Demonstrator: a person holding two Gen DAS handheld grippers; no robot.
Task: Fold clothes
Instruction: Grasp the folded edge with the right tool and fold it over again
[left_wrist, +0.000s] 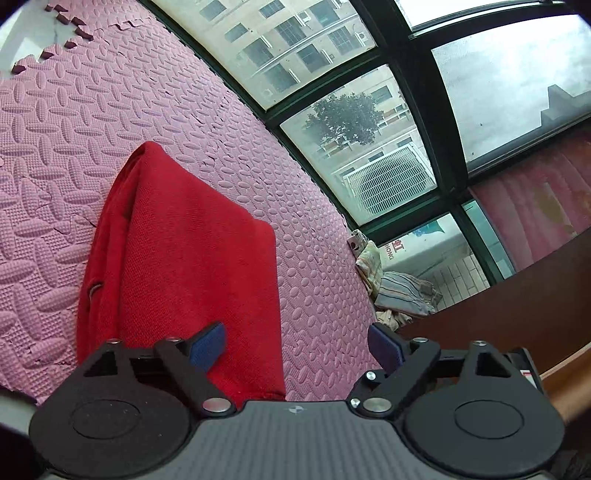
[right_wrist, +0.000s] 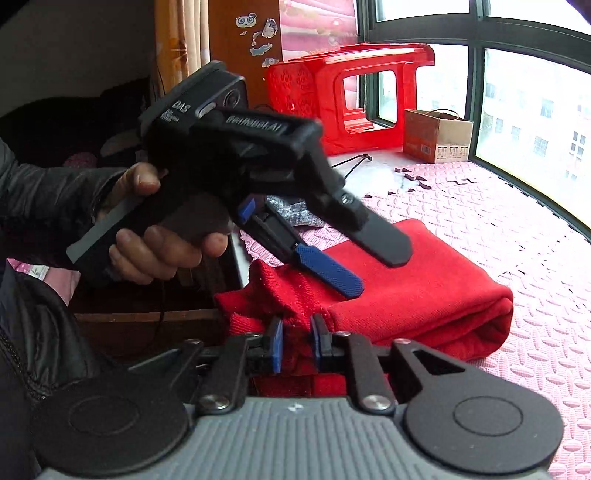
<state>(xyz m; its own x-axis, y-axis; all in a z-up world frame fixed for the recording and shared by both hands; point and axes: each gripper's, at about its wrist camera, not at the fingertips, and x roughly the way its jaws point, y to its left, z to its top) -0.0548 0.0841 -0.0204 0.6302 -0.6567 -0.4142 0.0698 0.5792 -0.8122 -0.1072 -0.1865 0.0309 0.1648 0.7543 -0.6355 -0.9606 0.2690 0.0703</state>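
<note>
Both wrist cameras look forward and down, close over the red garment (left_wrist: 177, 258) they share.

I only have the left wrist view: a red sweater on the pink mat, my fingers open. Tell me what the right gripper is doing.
Observer: The right gripper is pinching the red sweater at its near edge.
Operator: Report where the left gripper sits from over there.
Observer: The left gripper is over the sweater's near end, nothing between its fingers.
Operator: Name what's beyond the sweater.
Observer: A red plastic stool by the window, a cardboard box beside it.
</note>
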